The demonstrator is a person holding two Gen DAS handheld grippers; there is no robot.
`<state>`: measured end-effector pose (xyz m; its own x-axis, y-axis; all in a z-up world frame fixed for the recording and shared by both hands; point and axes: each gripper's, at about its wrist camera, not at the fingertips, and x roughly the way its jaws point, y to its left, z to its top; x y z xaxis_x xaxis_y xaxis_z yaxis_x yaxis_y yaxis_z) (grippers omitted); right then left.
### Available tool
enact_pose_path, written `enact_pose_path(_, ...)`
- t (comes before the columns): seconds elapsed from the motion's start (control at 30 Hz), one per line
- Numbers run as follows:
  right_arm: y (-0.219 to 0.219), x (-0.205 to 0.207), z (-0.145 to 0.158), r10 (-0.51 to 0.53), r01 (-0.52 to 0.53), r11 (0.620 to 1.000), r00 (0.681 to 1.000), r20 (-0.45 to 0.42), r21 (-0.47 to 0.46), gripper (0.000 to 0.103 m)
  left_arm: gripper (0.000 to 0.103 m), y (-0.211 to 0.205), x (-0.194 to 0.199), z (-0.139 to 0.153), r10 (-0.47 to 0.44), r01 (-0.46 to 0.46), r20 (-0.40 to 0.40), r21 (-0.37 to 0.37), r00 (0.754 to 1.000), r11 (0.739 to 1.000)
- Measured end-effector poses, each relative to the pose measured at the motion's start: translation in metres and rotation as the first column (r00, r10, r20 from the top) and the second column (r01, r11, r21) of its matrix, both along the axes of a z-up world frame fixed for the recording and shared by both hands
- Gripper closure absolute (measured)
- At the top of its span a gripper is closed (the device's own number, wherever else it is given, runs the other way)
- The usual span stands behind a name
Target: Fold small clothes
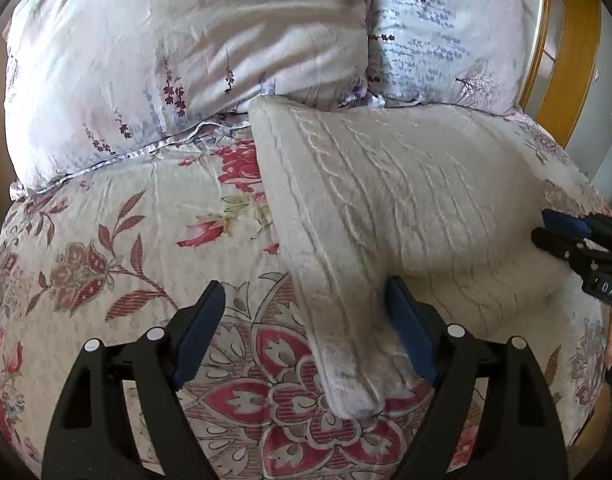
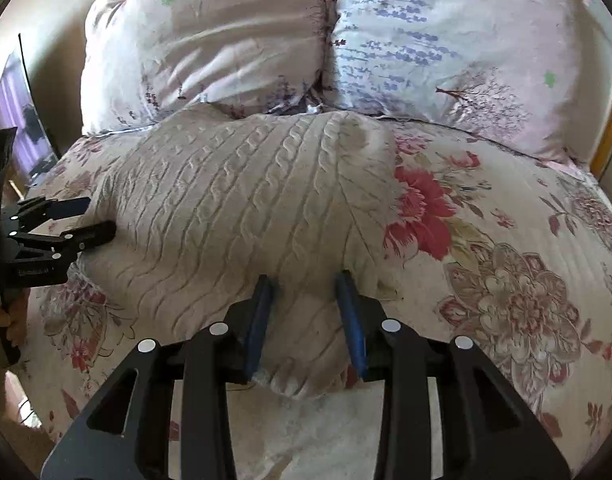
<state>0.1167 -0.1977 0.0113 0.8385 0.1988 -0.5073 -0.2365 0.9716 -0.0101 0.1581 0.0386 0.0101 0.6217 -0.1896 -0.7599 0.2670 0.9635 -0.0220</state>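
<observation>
On the bed, a quilted floral bedspread (image 2: 506,280) in cream, red and dusty brown covers the whole mattress, and two plump satin pillows (image 1: 186,60) with a lavender sprig print stand against its head edge. A cream cable-knit sweater (image 2: 234,208) lies across the middle of the bedspread, its far edge touching the pillows; the knit is thick and soft, ribbed with raised rope-like cables, and folded into a bulky, rounded slab. In the left wrist view one narrow folded end of the sweater (image 1: 386,208) runs toward the camera and sits against the right finger of the left gripper (image 1: 302,332); its jaws stand wide apart, with bare bedspread between the cloth and the left finger. In the right wrist view the near edge of the sweater bulges up between the blue-padded fingers (image 2: 262,320) of the right gripper (image 2: 306,320), which are set at a middling gap with a thick fold of knit filling it and both pads against the cloth. Each gripper is black plastic with round white pivot pins.
</observation>
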Motion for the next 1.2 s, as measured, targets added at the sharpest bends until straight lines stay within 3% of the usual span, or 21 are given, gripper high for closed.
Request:
enact_pose_path(0.1,0.002,-0.003,0.004,-0.023,0.023,1.000,1.000,0.009,0.008,0.064,0.020,0.004,-0.007,0.006,0.019,-0.018,0.027,-0.032,0.999,0.999)
enact_pose_path(0.17,-0.004,-0.013,0.009,-0.025,0.023,0.997,0.999,0.023,0.072,0.045,0.014,0.007,-0.016,0.010,0.024,-0.022,0.059,-0.042,0.998,0.999)
enact_pose_path(0.2,-0.006,-0.016,0.010,-0.029,0.026,0.995,0.999,0.033,0.093,0.027,0.013,0.010,-0.022,0.012,0.031,-0.027,0.076,-0.051,0.997,0.998)
enact_pose_path(0.23,-0.009,-0.022,0.012,-0.051,0.045,0.993,0.997,0.054,0.110,0.022,0.009,0.013,-0.025,0.013,0.038,-0.033,0.086,-0.061,0.996,0.998)
enact_pose_path(0.3,-0.015,-0.031,0.014,-0.065,0.054,0.990,0.994,0.083,0.128,0.022,0.006,0.021,-0.034,0.016,0.056,-0.046,0.101,-0.098,0.993,0.994)
enact_pose_path(0.47,-0.026,-0.039,0.012,-0.094,0.081,0.978,0.994,0.062,0.193,0.021,0.002,0.034,-0.046,0.018,0.105,-0.089,0.102,-0.158,0.989,0.984)
enact_pose_path(0.57,-0.026,-0.043,0.009,-0.111,0.097,0.976,0.992,0.062,0.194,0.020,0.002,0.034,-0.053,0.019,0.127,-0.110,0.119,-0.142,0.985,0.984)
enact_pose_path(0.63,-0.023,-0.047,0.008,-0.141,0.126,0.976,0.987,0.072,0.178,0.008,0.002,0.033,-0.055,0.021,0.137,-0.120,0.127,-0.132,0.982,0.984)
enact_pose_path(0.8,-0.014,-0.058,0.005,-0.169,0.152,0.977,0.980,0.106,0.152,0.001,0.002,0.021,-0.062,0.018,0.121,-0.109,0.105,-0.114,0.987,0.987)
enact_pose_path(1.2,0.012,-0.054,-0.017,-0.139,0.136,0.984,0.990,0.019,0.117,0.001,0.002,-0.011,-0.064,0.003,0.097,-0.096,0.011,-0.015,0.995,0.995)
